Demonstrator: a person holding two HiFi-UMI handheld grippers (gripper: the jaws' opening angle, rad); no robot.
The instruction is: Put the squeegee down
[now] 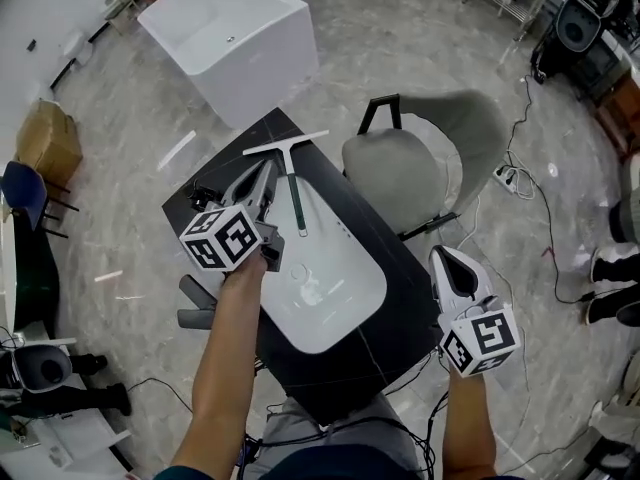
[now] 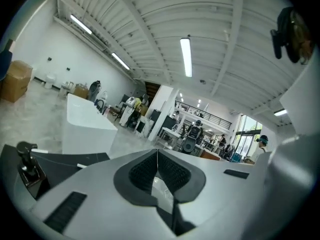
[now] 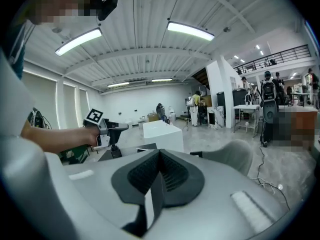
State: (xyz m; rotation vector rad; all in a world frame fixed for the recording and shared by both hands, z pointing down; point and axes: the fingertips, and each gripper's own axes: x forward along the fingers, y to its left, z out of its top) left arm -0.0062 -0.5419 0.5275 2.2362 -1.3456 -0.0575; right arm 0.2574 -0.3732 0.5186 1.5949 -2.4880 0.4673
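Grey stone floor surrounds one black counter [image 1: 400, 298] with one white basin [image 1: 345, 313] set in it. I see one squeegee [image 1: 296, 203] lying there, blade on the black top and handle reaching over the basin. My left gripper [image 1: 263, 173] hangs just beside it, jaws pressed together on nothing. My right gripper [image 1: 447, 260] sits off the counter's right edge, also closed and empty.

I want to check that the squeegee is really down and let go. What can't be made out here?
- The squeegee: seen in the head view only, and too small there to tell if its blade lies flat on the table. Neither gripper view shows it.
- Gap between the left claw and the squeegee's handle: head view, too small to judge.
- Table's near edge: head view, hidden by the person's arms.
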